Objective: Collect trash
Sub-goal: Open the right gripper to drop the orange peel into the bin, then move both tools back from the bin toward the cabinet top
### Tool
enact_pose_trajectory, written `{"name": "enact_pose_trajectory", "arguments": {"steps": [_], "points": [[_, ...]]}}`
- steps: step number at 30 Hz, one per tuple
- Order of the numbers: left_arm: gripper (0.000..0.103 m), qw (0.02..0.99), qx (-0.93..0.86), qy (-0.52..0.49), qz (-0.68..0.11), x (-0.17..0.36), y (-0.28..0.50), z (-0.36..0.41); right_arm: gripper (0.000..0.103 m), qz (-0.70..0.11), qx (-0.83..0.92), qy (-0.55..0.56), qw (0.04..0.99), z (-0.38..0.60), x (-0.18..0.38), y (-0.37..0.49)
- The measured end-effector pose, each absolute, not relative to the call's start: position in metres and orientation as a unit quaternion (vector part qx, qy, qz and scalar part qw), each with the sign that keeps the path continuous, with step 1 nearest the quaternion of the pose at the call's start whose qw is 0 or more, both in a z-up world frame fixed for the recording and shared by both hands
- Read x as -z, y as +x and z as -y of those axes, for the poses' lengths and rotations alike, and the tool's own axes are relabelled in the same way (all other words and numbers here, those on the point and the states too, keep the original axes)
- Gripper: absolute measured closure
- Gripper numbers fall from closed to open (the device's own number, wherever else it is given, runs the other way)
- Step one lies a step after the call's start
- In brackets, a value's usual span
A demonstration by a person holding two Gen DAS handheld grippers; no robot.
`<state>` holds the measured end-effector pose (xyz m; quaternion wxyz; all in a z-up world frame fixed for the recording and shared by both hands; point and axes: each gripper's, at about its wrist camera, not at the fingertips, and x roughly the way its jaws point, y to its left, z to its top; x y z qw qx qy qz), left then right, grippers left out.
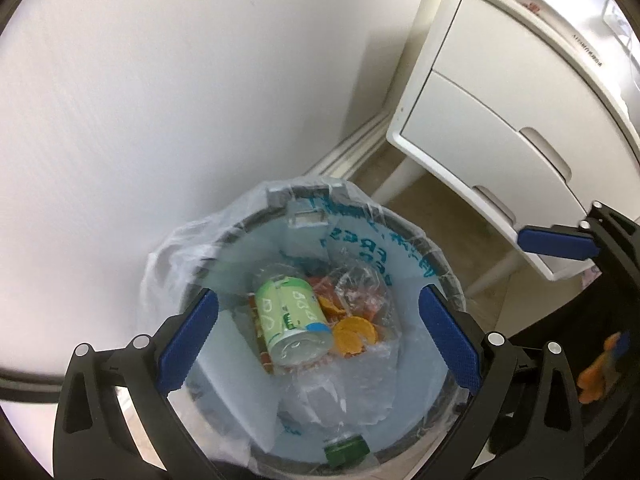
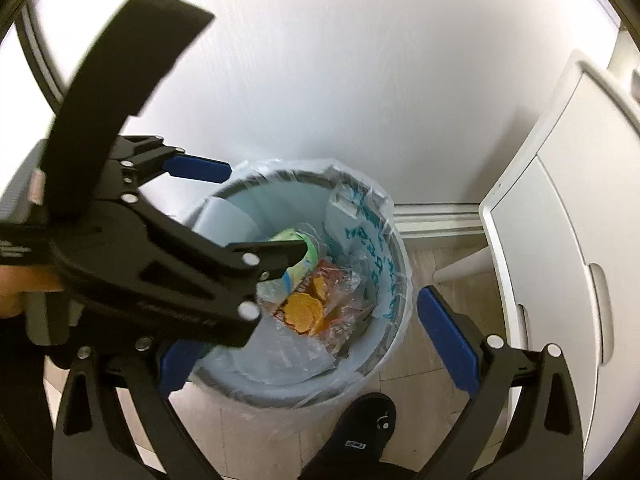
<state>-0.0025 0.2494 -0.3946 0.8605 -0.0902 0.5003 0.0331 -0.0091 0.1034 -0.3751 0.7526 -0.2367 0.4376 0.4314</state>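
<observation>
Looking down, I count one bin (image 1: 448,276), one green can (image 1: 294,322) at its middle, both grippers, left gripper (image 1: 320,336) and right gripper (image 2: 320,344), spread wide, holding nothing; white cabinet (image 1: 500,120) at 2 o'clock

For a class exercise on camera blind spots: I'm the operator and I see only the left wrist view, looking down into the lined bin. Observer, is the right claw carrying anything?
Observer: No. The right claw is open, with nothing between its blue pads, above the round grey bin lined with a clear plastic bag.
Operator: Is anything on the floor by the bin?
Observer: A dark shoe is beside the bin's near side.
Operator: How does my left claw look from outside?
Observer: The left claw hangs open and empty over the bin's left part.
</observation>
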Motion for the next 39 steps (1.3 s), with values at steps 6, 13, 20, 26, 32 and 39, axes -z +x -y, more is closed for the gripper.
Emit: {"name": "enact_pose_trajectory", "arguments": {"steps": [6,13,20,26,32,39], "points": [[0.006,0.884,-0.063,-0.098,-0.453,0.351,-0.022,-0.247,0.007,-0.418,-0.45,-0.222,0.757,-0.094,0.344,-0.03],[0.006,0.913,-0.043,-0.069,-0.4,0.283,-0.026,-0.238,0.007,-0.389,-0.439,-0.193,0.787,-0.078,0.305,-0.036],[0.006,0.929,-0.033,-0.037,-0.366,0.233,-0.036,-0.218,0.007,-0.353,-0.416,-0.165,0.822,-0.049,0.261,-0.027],[0.006,0.928,-0.026,-0.042,-0.37,0.207,-0.038,-0.208,0.007,-0.343,-0.38,-0.123,0.85,-0.02,0.233,-0.021],[0.006,0.935,-0.01,-0.027,-0.353,0.188,-0.04,-0.192,0.007,-0.325,-0.368,-0.109,0.864,-0.001,0.214,-0.025],[0.006,0.94,0.01,-0.009,-0.34,0.167,-0.035,-0.17,0.007,-0.307,-0.349,-0.097,0.88,0.024,0.19,-0.021]]}}
